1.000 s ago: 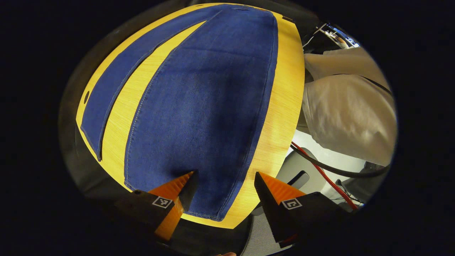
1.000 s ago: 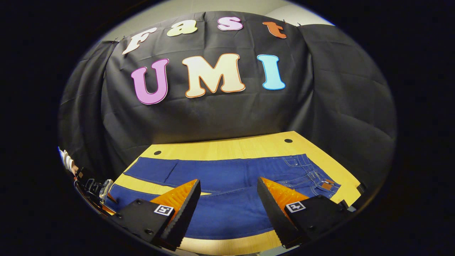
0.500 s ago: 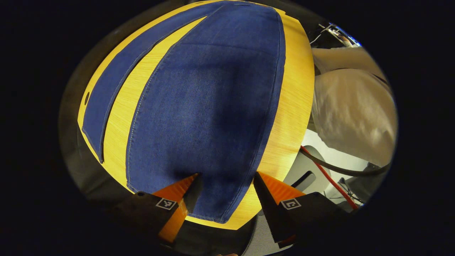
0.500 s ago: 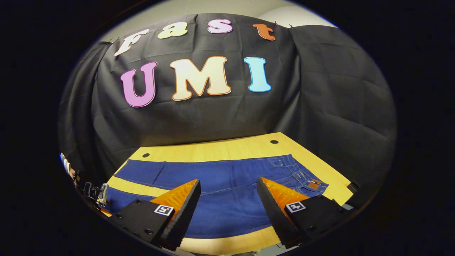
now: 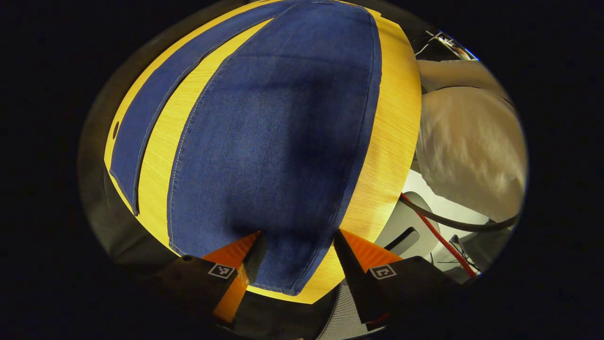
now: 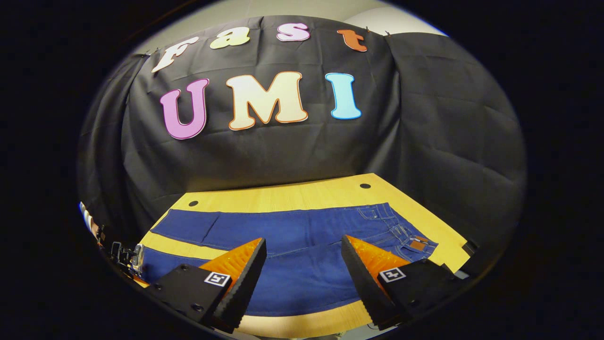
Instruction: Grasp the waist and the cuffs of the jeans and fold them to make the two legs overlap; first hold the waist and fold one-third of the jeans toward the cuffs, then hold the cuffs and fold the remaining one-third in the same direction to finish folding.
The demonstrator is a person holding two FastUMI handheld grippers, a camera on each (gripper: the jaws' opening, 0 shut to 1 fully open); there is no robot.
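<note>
Both fingers of the left hand-held gripper (image 5: 296,241) stand wide apart at bottom centre, low over a jeans (image 5: 278,141) cuff on the yellow surface (image 5: 391,141). Right hand-held gripper (image 6: 303,250), equally spread, hovers above the jeans (image 6: 302,236) at lower centre, holding nothing.

A yellow wood-grain table (image 6: 302,193) carries blue jeans (image 6: 302,236) spread flat, legs apart.
</note>
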